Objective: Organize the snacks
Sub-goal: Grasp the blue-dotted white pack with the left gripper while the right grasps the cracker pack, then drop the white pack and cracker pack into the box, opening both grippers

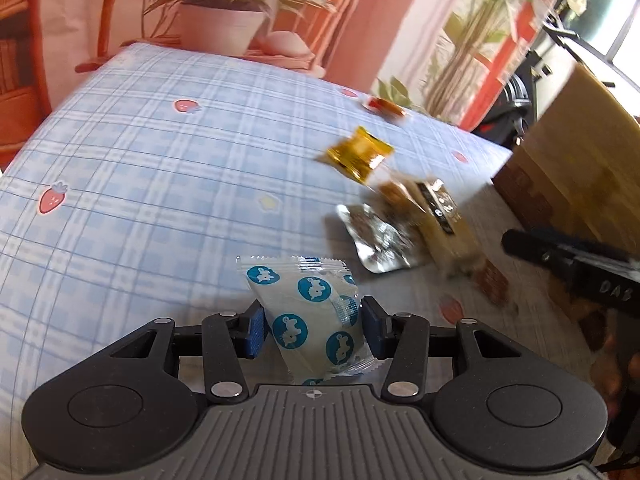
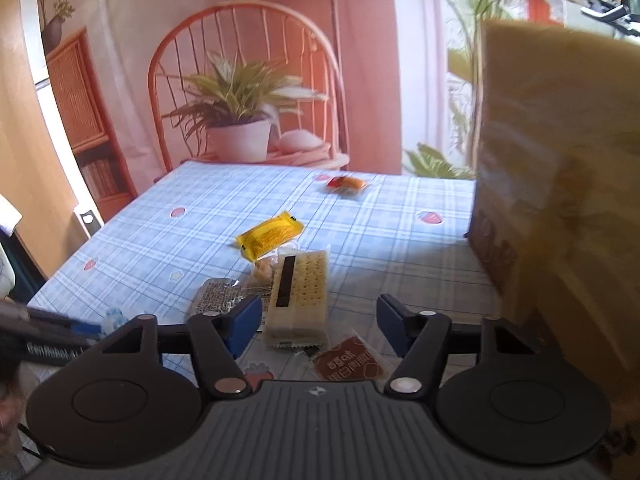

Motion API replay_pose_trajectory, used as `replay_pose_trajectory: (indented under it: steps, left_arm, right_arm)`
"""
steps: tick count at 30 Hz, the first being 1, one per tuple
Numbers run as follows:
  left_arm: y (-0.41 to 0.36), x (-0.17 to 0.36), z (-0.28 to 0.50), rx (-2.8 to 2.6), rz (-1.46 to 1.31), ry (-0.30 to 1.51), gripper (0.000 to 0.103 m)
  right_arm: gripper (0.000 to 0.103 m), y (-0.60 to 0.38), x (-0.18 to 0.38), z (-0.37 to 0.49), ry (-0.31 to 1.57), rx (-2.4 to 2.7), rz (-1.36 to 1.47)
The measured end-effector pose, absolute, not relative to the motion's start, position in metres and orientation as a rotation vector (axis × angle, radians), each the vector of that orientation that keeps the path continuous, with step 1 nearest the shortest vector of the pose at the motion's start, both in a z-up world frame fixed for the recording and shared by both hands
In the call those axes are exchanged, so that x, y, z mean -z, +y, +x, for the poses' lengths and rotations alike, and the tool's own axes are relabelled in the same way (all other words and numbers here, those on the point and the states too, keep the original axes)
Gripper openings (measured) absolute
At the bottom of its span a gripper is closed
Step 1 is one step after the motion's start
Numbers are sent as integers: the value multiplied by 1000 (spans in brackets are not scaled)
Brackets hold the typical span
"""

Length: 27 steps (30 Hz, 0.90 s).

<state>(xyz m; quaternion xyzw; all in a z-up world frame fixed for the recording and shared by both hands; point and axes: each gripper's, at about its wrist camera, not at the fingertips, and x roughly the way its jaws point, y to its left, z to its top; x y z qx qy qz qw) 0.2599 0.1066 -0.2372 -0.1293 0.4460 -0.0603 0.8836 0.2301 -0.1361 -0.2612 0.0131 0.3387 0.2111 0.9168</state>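
My left gripper [image 1: 314, 330] is shut on a white snack packet with blue round prints [image 1: 310, 312], held above the blue checked tablecloth [image 1: 140, 160]. My right gripper [image 2: 320, 330] is open and empty, low over a cracker pack [image 2: 300, 296] and a brown sachet [image 2: 348, 362]. A silver packet [image 1: 376, 236], the cracker pack [image 1: 432, 216], a yellow packet [image 1: 360, 152] and an orange-red packet [image 1: 384, 106] lie on the cloth. The yellow packet [image 2: 270, 234], silver packet [image 2: 218, 300] and orange-red packet [image 2: 346, 184] also show in the right wrist view.
A tall yellow-brown box [image 2: 560, 200] stands at the table's right side, close to my right gripper; it also shows in the left wrist view [image 1: 580, 152]. A chair with a potted plant [image 2: 240, 120] stands behind the table's far edge.
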Motion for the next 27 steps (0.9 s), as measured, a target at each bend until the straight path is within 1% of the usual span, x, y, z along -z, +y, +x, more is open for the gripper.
replay_pose_trajectory:
  steps: [12,15,16,17,22,27]
  left_arm:
    - [118,240,259,191,-282,899,51]
    - [118,240,257,193,-282,894,51]
    - [118,241,257,193,-282,894,51]
    - [118,241,257,193,-283,894,51]
    - [118,240,258,184,-290,897,50]
    - [114,231,260,207,-287,881,49]
  right_arm:
    - [66,-93,295,282,794,-490,-60]
    - [58,-90,299,284,807,-472,-73]
    - [52,-91,301,284,814,-465,-68]
    - [51,-92,302,283,816,-456,-66]
    - [49,-105,301,273,811,-411,-30]
    - [49,-129,287,258,766,-384,114]
